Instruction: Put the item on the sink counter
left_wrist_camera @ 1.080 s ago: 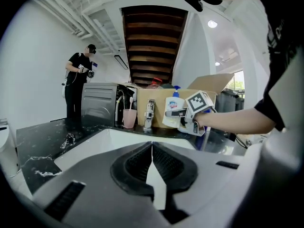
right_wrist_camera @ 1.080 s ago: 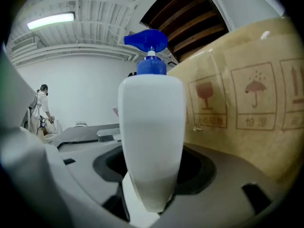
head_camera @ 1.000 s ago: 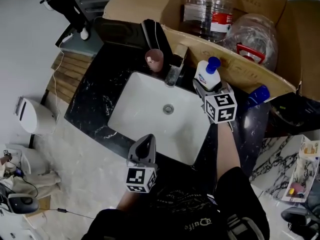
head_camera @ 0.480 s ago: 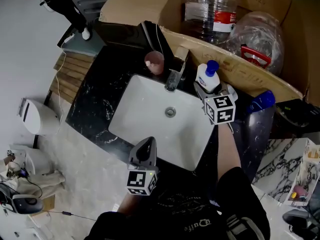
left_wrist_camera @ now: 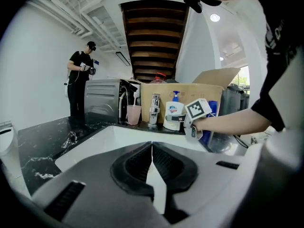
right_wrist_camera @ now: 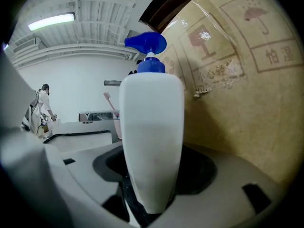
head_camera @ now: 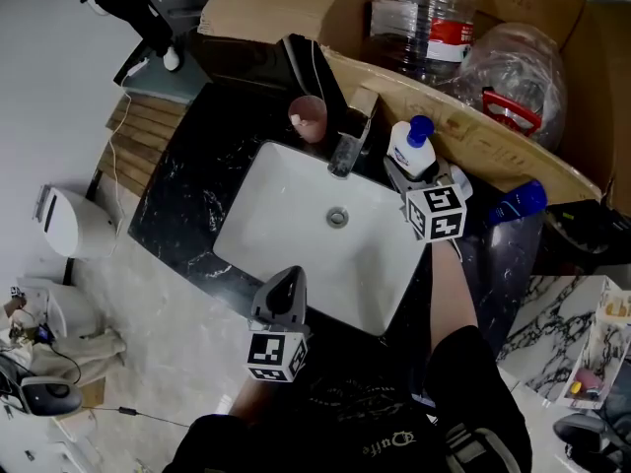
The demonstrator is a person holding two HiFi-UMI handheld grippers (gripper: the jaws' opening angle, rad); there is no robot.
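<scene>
**Inspector:** State of the right gripper at inspection?

**Assessor:** The right gripper was closed on a white pump bottle with a blue pump head. The bottle stood upright in the gap, with a jaw against each side.

**Inspector:** And the left?

**Assessor:** The left gripper had its jaws shut together with nothing between them. It hung over the near edge of the basin, well apart from the pump bottle.

**Inspector:** Where was the bottle in the scene?

**Assessor:** It was at the far right corner of the basin, over the black sink counter. It sat just right of the faucet and close in front of the cardboard box. A pink cup stood on the counter left of the faucet.

**Inspector:** Was it set down?

**Assessor:** That could not be confirmed, because the bottle's foot was hidden in every view. In my judgement the carry was all but complete, with the bottle at or just above the counter. What remained was to seat it firmly, open the jaws and draw the right gripper back without tipping it.
</scene>
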